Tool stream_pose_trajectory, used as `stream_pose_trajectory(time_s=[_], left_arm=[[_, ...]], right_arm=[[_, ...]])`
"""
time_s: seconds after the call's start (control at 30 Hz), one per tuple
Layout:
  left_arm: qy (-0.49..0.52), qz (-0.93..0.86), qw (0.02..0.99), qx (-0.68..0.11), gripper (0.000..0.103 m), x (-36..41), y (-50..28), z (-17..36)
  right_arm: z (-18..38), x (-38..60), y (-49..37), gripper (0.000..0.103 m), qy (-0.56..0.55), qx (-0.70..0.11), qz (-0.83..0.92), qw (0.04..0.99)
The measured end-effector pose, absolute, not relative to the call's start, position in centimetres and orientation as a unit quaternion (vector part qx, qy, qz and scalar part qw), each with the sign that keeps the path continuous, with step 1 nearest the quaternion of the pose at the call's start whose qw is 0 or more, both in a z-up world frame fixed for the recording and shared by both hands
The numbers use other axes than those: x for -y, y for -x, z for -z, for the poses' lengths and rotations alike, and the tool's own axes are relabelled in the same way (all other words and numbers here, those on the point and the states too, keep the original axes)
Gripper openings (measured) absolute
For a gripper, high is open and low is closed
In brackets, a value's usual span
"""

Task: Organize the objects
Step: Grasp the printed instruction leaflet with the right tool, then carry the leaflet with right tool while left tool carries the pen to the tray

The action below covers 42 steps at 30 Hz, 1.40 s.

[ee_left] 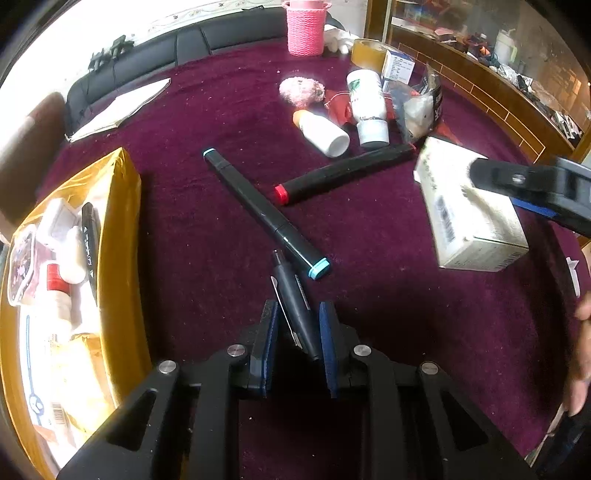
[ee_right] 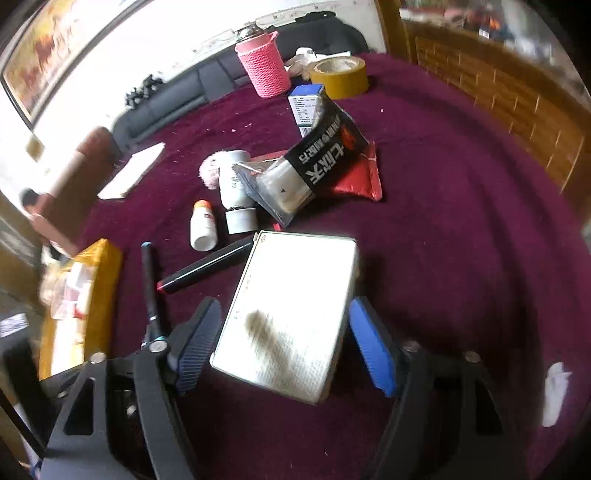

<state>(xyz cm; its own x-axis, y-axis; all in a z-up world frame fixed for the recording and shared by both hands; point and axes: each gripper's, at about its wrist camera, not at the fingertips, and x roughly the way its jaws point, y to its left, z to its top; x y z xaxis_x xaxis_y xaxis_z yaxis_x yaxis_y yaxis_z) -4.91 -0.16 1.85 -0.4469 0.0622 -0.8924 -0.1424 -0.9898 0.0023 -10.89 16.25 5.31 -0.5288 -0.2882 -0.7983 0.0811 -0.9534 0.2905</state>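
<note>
Cloth of deep maroon pile, flecked with lint, covers the whole table and carries a scatter of household items. At 9 o'clock in the left wrist view sits an open box wrapped in glossy yellow tape, already holding small white containers, a red-capped tube and a black marker. At 3 o'clock a white rectangular carton with a printed barcode lies on the cloth; in the right wrist view it rests between the blue ribbed pads of the right gripper, whose fingers stand apart on either side of it with a gap showing at each pad.

A pink knitted cylindrical holder stands at 12 o'clock, with a roll of tan tape just beside it. Toward 1 o'clock lie a crinkled black-and-clear plastic packet, a white tube and a small white bottle with an orange cap.

At centre, two long black markers lie on the pile: one with blue ends, one with a red end, near each other but apart.

At 6 o'clock the left gripper has its fingers clamped on a slim dark pen, whose tip points up toward the blue-capped marker.
</note>
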Motion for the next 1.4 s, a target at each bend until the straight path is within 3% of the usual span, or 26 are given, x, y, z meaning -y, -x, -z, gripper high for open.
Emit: stream_pose_trajectory(time_s=[0.4,0.5,0.77,0.9,1.17,1.2,1.27,1.4], left_arm=[[0.514,-0.855,0.065,-0.025,0.019,0.4,5.2,-1.8],[0.509,-0.858,0.071,0.009,0.012,1.5,5.3,-1.9],[0.506,-0.854,0.097,0.075,0.012,3.1,4.8,-3.1],[0.520,-0.833,0.113,0.150,0.013,4.2,5.6,-3.1],[0.525,-0.841,0.093,0.087,0.014,3.0,5.6,-4.1],[0.530,-0.839,0.089,0.081,0.015,2.9,5.6,-3.9],[0.540,-0.837,0.070,0.060,0.030,2.3,5.6,-3.3],[0.528,-0.847,0.059,0.017,0.033,0.5,5.5,-2.3]], right_arm=[[-2.6,-12.9,11.9,0.079,-0.495,0.020,0.867,0.054],[-2.6,-14.1,10.8,0.071,-0.474,0.034,0.875,0.086],[-4.7,-17.6,7.5,0.071,-0.432,0.064,0.893,0.107],[-5.1,-17.0,7.4,0.071,-0.432,0.073,0.891,0.122],[-5.7,-17.6,7.4,0.071,-0.415,0.093,0.894,0.139],[-5.7,-17.7,7.4,0.071,-0.414,0.093,0.894,0.140],[-5.7,-17.9,7.3,0.071,-0.413,0.097,0.894,0.142],[-5.4,-18.3,7.2,0.071,-0.414,0.107,0.891,0.150]])
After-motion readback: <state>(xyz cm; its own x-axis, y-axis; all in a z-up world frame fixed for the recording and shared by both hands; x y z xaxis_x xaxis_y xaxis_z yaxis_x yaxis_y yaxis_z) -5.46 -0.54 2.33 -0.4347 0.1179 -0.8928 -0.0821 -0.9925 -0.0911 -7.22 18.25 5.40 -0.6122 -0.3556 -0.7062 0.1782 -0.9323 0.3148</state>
